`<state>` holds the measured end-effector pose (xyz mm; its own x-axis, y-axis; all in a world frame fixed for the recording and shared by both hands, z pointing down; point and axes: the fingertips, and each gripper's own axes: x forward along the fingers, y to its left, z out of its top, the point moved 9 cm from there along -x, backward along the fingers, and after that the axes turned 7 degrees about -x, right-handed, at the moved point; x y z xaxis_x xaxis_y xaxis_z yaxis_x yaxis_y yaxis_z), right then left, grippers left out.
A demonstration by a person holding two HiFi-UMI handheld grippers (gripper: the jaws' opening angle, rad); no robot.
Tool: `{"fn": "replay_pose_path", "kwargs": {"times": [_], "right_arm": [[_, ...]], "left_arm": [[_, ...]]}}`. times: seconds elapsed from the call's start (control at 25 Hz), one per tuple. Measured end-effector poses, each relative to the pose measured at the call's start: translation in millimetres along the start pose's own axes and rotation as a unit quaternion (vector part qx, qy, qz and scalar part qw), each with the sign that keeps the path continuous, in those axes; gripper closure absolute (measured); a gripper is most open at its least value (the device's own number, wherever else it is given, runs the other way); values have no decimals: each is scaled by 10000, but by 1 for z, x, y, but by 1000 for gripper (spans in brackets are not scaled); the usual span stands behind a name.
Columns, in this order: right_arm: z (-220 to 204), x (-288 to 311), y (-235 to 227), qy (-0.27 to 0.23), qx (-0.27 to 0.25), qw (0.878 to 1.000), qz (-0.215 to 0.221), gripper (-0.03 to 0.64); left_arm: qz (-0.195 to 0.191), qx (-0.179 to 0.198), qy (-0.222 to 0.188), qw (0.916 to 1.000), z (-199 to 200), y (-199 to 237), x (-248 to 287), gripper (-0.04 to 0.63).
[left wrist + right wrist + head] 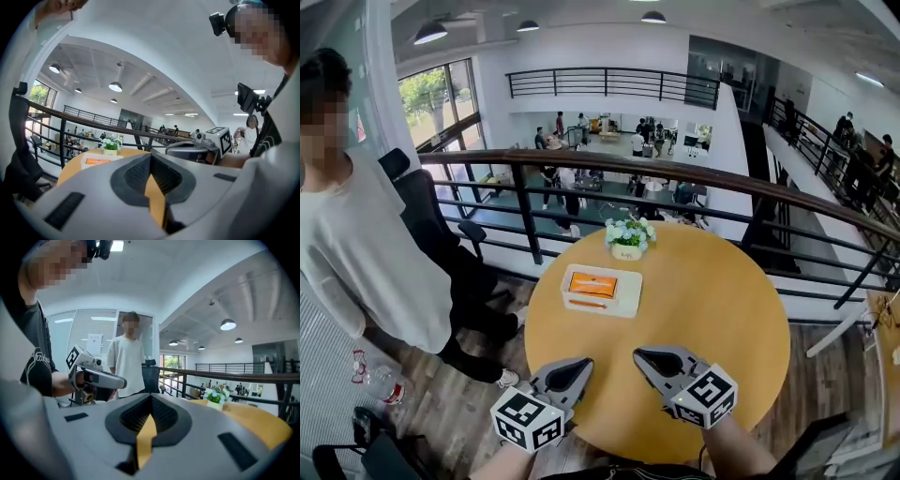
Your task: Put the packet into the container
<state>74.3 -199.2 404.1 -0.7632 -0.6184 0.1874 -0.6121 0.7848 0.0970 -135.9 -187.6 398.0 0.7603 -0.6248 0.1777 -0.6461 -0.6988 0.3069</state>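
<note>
An orange packet lies flat inside a shallow white container on the far left part of a round yellow table. My left gripper hovers over the table's near edge, jaws together and empty. Beside it, my right gripper is also shut on nothing. Both point toward the container, about a hand's length short of it. In the left gripper view the container and packet show far off beyond the closed left gripper. The right gripper view shows my right gripper closed.
A small pot of white flowers stands at the table's far edge, just behind the container. A dark railing runs behind the table over a drop to a lower floor. A person in a pale shirt stands left, near a black chair.
</note>
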Motion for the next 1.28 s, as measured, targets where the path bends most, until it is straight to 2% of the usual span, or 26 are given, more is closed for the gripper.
{"fn": "replay_pose_path", "kwargs": {"times": [0.2,0.52,0.72,0.88,1.28], "right_arm": [[-8,-19,18,-421,528,9977,-66,611],[-24,-48,29,-425,652,9969,-67,612],[-31,-64,33,-453,924,9947,-42,612],[-31,-77,36,-639,1233,9902,144,612],[-25,-92,34,-704,1132,9910,73,612]], "left_arm": [[-175,112,-29,9998,-1,-19,-10,589],[-122,87,-61,9999,-13,-52,-20,589],[18,117,-21,9999,-24,-68,-20,589],[2,142,-74,9999,-26,-81,-19,589],[-109,135,-189,9997,-25,-94,-12,589]]}}
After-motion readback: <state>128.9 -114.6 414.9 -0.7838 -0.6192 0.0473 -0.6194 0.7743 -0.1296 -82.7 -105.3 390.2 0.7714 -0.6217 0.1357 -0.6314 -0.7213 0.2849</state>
